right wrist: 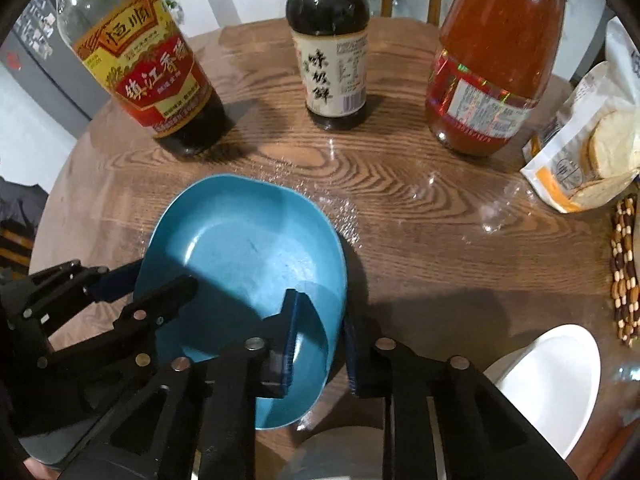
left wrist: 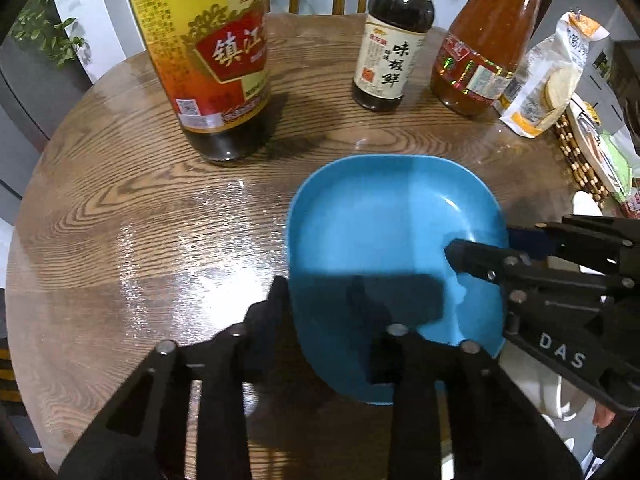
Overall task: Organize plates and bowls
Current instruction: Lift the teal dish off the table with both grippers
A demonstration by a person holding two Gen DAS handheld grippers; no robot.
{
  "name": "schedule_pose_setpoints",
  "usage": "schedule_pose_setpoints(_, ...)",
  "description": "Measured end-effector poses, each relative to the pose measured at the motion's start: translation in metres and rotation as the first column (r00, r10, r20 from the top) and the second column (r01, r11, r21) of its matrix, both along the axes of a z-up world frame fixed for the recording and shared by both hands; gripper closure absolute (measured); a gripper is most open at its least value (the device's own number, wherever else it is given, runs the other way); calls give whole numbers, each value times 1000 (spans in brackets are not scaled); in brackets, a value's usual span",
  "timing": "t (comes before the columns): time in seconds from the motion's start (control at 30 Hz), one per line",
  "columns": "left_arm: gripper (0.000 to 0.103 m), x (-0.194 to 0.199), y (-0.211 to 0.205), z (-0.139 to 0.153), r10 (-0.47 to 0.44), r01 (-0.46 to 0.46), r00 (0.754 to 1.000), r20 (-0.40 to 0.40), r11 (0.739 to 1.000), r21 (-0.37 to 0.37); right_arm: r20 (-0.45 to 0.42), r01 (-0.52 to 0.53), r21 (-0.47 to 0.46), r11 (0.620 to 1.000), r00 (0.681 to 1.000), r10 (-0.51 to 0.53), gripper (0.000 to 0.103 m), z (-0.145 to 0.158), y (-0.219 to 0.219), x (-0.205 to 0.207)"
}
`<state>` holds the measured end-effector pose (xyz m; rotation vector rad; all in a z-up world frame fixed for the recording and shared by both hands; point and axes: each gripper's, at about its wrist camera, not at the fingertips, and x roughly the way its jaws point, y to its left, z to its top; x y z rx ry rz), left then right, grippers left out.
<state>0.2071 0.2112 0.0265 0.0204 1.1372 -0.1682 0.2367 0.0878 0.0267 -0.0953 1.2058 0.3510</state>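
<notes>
Seen from both wrist views, a blue plate (left wrist: 384, 240) lies on a round wooden table (left wrist: 140, 220) with one gripper at each side edge. Farthest left, ahead of the left gripper (left wrist: 320, 308), stands a large vinegar bottle (left wrist: 208, 60) with a yellow and red label. That gripper straddles the plate's left rim: one finger is outside the rim over the table, the other inside over the plate's floor, and the two are drawn in on the rim, pinching it. Directly ahead of the plate, between the two grippers' lines of sight, stands a smaller dark sauce bottle (left wrist: 390, 40) with a cream label. The right gripper (right wrist: 320, 340) takes the opposite rim in the same way: its blue-padded inner finger (right wrist: 290, 336) lies inside the plate, the outer one just beyond the edge, and the pads are closed on the rim. In the left wrist view the right gripper enters from the right and reaches over the rim; in the right wrist view the left gripper (right wrist: 132, 284) does likewise from the left. Ahead and to the right of the right gripper stands an orange-red sauce bottle (right wrist: 492, 68), and beyond it a bag of flat round cakes (right wrist: 592, 152). Right of that gripper a beaded mat (right wrist: 626, 272) lies at the table's edge, and nearer, at its lower right, a white dish (right wrist: 556, 384)
</notes>
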Motion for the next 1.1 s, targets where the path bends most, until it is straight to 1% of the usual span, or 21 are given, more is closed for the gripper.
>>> schedule_pose_setpoints(0.03,79,0,-2,0,2,-2,1000,3,1000,5,2,2,3,1000,1000,-2,89,0,0,1)
schedule_pose_setpoints(0.1,79,0,-1,-1,16,-16,1000,5,1000,-10,7,6,4,1000,1000,-6,90,1,-1,0)
schedule_pose_setpoints(0.2,81,4,-3,-2,14,-14,1000,5,1000,-11,18,18,9,1000,1000,-18,91,4,-3,0)
schedule_pose_setpoints(0.37,86,-3,3,5,18,-17,999,30,1000,-9,72,32,50,998,997,-35,95,24,-10,-5)
schedule_pose_setpoints(0.53,86,-12,7,29,39,-37,993,112,999,-17,141,36,105,994,989,-51,95,51,-11,-17)
schedule_pose_setpoints(0.67,86,-25,8,56,51,-51,978,202,999,-9,196,40,177,983,978,-75,95,78,-18,-30)
schedule_pose_setpoints(0.83,86,-46,3,85,38,-44,957,287,999,16,233,42,245,969,967,-101,95,104,-29,-48)
schedule_pose_setpoints(0.97,86,-63,2,98,37,-46,945,325,999,19,263,33,257,966,959,-103,95,115,-33,-70)
schedule_pose_setpoints(1.1,86,-81,-3,106,36,-43,938,345,999,11,278,36,270,962,954,-113,95,120,-43,-92)
